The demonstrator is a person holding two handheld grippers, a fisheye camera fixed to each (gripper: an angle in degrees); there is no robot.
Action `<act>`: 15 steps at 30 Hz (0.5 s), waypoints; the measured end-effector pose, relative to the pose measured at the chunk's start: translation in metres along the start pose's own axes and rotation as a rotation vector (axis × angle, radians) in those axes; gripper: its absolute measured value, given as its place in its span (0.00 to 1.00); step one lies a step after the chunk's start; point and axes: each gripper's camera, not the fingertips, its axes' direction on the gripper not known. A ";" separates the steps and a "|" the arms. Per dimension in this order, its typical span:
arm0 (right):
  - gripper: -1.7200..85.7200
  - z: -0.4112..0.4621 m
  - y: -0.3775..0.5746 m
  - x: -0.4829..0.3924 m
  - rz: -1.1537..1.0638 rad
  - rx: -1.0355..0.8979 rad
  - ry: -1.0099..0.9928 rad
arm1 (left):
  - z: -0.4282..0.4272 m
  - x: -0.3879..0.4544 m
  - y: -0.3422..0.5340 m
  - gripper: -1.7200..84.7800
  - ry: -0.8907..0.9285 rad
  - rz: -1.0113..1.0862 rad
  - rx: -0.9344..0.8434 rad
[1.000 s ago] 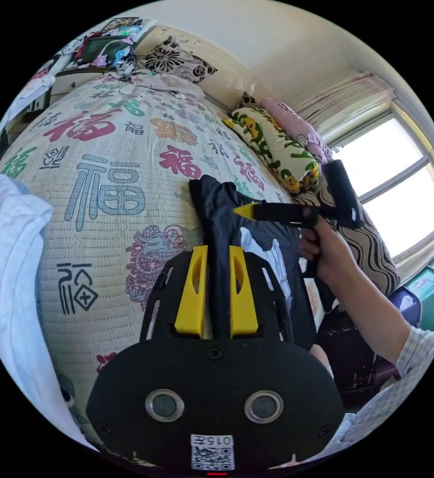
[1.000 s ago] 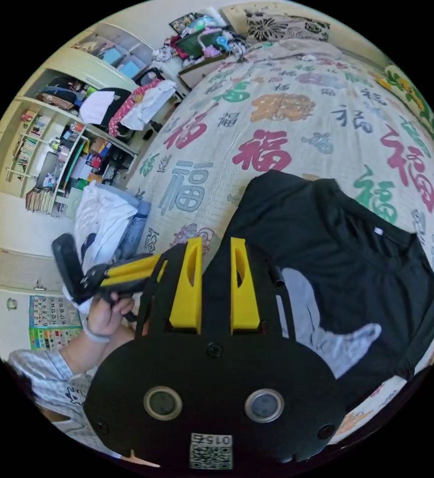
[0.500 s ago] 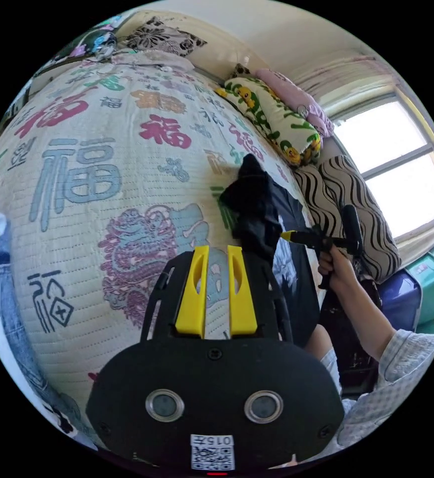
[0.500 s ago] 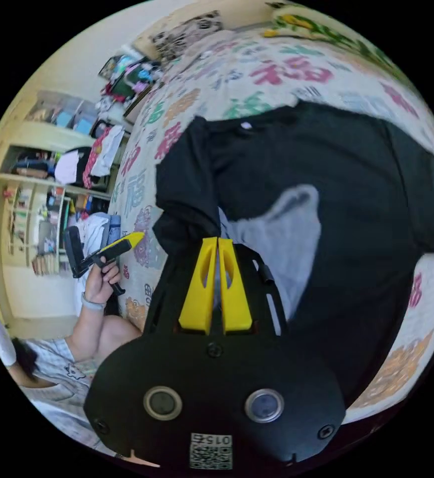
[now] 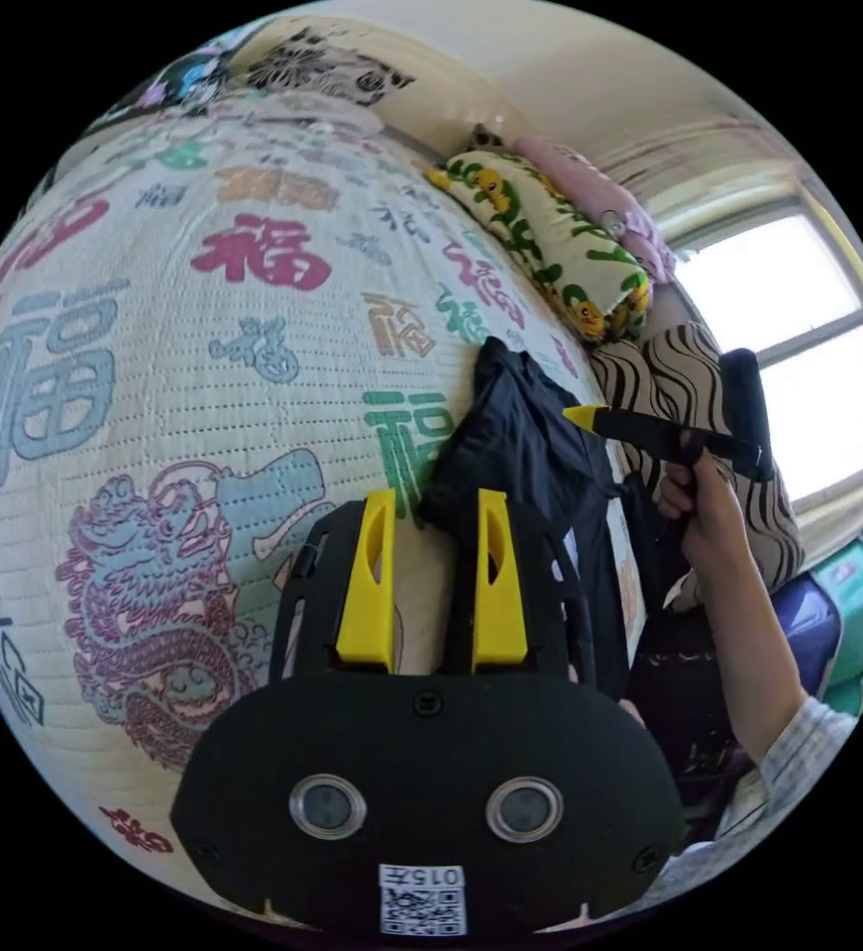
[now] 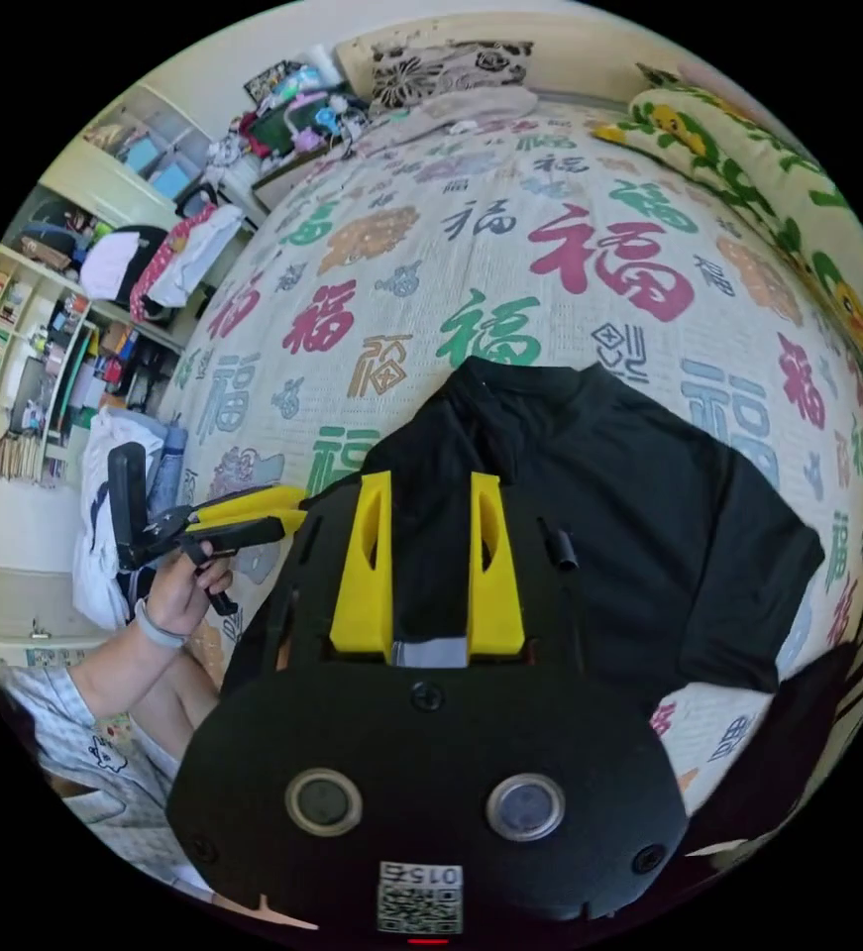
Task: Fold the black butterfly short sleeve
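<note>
L gripper view low over cream quilted bedspread w/ coloured characters (image 5: 154,327), facing bright window (image 5: 798,337), R gripper view higher, prob. facing cluttered shelves (image 6: 45,337), both share bedspread, crumpled black short-sleeve shirt (image 6: 629,505).

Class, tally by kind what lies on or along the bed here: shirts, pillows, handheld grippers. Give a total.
Black shirt: 1
Pillows: 3, duck-print, pink, floral black-and-white
Grippers: 2, left gripper, right gripper
Total: 6

On a bedspread (image 5: 203,327) printed with large characters, the left gripper (image 5: 436,515) hovers with jaws parted beside a bunched black shirt (image 5: 525,456); beyond the shirt, a hand (image 5: 703,505) holds the right gripper (image 5: 585,416) near striped pillows (image 5: 669,381).
</note>
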 end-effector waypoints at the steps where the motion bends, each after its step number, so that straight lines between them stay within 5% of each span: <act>1: 0.15 0.010 -0.013 -0.004 -0.031 -0.033 0.000 | 0.003 -0.005 0.001 0.15 0.000 -0.013 0.008; 7: 0.11 0.065 -0.050 -0.004 0.021 -0.177 0.028 | 0.019 -0.024 0.012 0.05 0.081 0.008 0.005; 15: 0.02 0.042 -0.042 -0.032 -0.092 0.001 -0.001 | -0.017 -0.042 0.045 0.01 0.076 0.055 0.230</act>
